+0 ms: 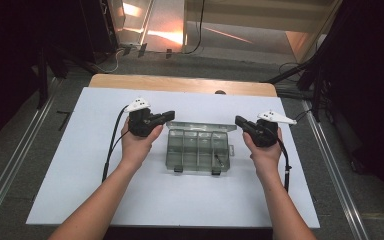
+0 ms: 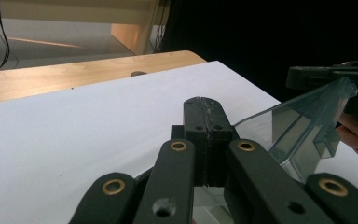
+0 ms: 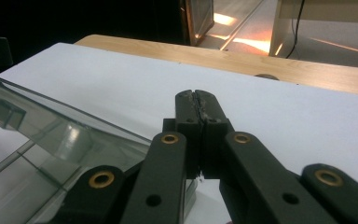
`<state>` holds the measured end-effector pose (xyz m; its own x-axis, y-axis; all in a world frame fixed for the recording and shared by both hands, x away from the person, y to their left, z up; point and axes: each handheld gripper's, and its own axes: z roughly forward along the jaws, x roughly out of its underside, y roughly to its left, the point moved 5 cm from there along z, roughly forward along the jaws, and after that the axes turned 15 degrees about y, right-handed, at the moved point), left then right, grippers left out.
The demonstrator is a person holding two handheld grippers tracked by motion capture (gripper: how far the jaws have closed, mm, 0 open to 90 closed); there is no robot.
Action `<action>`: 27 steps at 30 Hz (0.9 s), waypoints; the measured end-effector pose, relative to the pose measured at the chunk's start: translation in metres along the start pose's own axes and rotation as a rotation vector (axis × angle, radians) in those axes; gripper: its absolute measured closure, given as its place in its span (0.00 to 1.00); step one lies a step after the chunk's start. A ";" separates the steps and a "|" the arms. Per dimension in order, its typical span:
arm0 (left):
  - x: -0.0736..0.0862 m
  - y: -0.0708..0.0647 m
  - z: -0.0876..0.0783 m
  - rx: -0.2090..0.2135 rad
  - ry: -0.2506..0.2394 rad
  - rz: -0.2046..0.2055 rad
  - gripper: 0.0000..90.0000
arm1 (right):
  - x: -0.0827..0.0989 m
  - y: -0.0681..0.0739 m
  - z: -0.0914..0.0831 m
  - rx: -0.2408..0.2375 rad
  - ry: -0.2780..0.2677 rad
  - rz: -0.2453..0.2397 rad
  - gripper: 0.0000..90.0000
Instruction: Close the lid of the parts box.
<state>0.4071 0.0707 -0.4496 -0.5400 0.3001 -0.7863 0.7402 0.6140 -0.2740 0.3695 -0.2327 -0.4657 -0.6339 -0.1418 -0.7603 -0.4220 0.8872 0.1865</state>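
White sheeting covers the worktop [image 1: 80,165], with dark floor around it. Both tongs are pressed fully closed, nothing between them. The left tongs [image 1: 169,116] sit just beside the near-left corner of the clear compartment box [image 1: 198,148]'s raised lid; the right tongs [image 1: 238,120] sit just beside its right corner. That box lies mid-sheet, between both hands.

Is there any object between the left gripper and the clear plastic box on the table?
No, nothing visible stands between them. The left gripper, fingers shut, is right beside the far left corner of the clear plastic box. The right gripper is at the opposite far corner.
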 end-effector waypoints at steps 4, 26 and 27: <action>0.005 -0.003 -0.003 -0.001 -0.008 0.000 1.00 | 0.003 0.005 -0.002 -0.010 -0.003 -0.007 1.00; 0.035 -0.023 -0.017 0.003 -0.020 0.053 1.00 | 0.029 0.031 -0.015 -0.049 -0.014 -0.065 1.00; 0.037 -0.025 -0.018 0.005 -0.021 0.053 1.00 | 0.029 0.032 -0.016 -0.049 -0.015 -0.068 1.00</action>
<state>0.3619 0.0795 -0.4621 -0.4918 0.3167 -0.8111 0.7696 0.5938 -0.2348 0.3273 -0.2154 -0.4725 -0.5931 -0.1937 -0.7815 -0.4953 0.8530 0.1645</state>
